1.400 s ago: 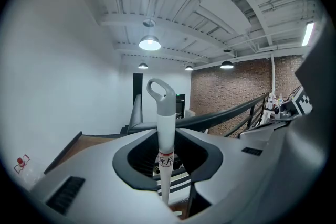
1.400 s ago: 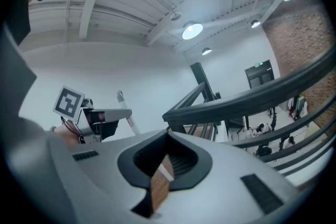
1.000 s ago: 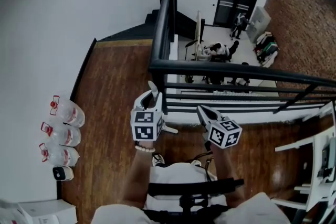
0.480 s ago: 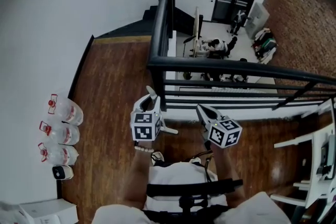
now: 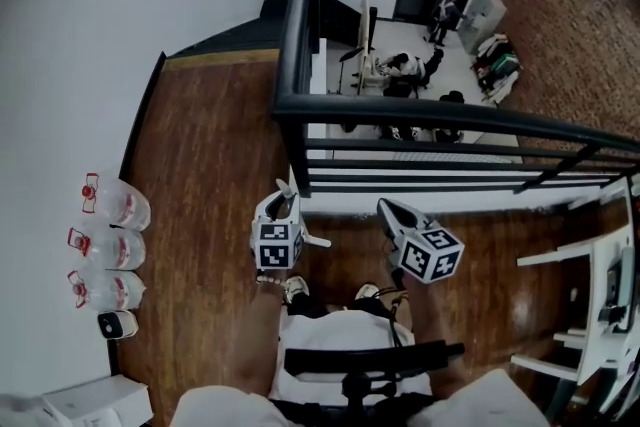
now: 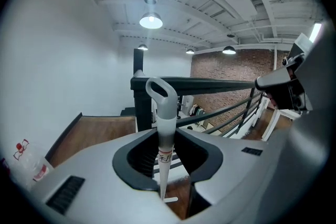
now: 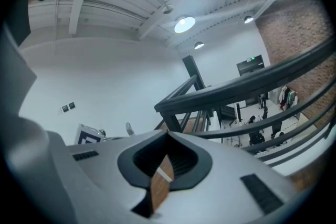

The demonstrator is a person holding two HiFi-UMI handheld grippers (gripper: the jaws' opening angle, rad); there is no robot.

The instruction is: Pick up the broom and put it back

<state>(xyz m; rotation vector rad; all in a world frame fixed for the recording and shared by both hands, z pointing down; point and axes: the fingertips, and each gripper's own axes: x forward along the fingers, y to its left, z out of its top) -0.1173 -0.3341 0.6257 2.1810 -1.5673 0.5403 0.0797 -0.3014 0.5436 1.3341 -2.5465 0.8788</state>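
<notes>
My left gripper (image 5: 283, 207) is shut on the broom's white handle (image 6: 166, 128), which stands upright between the jaws with its loop end (image 5: 287, 187) above them. In the left gripper view the left gripper (image 6: 167, 138) frames the handle against the black railing; the broom's head is hidden below. My right gripper (image 5: 389, 211) hovers to the right at about the same height, just short of the railing. Seen in its own view, the right gripper (image 7: 168, 136) has its jaw tips meeting with nothing between them.
A black metal railing (image 5: 420, 120) runs across just ahead, with a lower floor and people beyond it. Three water bottles (image 5: 108, 250) and a small white device (image 5: 117, 323) lie by the left wall. A white box (image 5: 100, 400) sits bottom left, white furniture (image 5: 590, 315) at right.
My left gripper has come down with the broom handle and now sits lower against the wooden floor. The right gripper has stayed put.
</notes>
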